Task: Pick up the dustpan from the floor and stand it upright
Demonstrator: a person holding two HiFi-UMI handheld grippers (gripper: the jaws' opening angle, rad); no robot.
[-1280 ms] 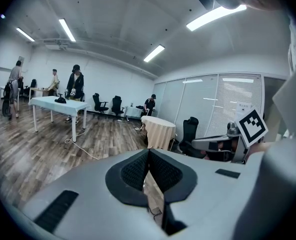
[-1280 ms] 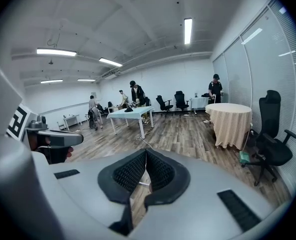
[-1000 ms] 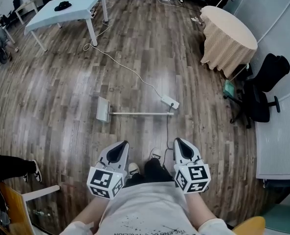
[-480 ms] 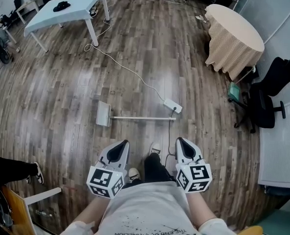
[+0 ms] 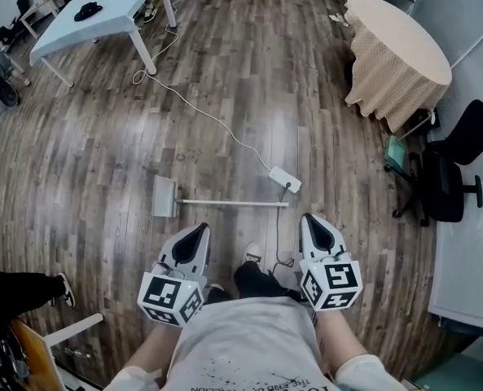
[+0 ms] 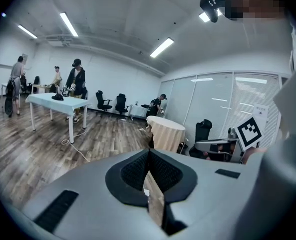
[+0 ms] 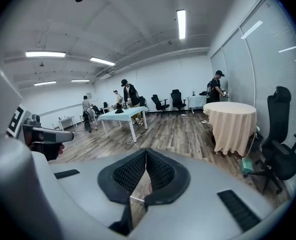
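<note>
Wooden floor (image 5: 103, 153): one dustpan (image 5: 164, 196), one power strip (image 5: 284, 178).

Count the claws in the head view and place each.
2. The left claw is at lower left, the right claw at lower right, both shut, short of the dustpan. None looks hidden.

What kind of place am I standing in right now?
Probably an open office or lab workspace. It has a white work table, a black office chair and ceiling strip lights over a wood-plank floor.
</note>
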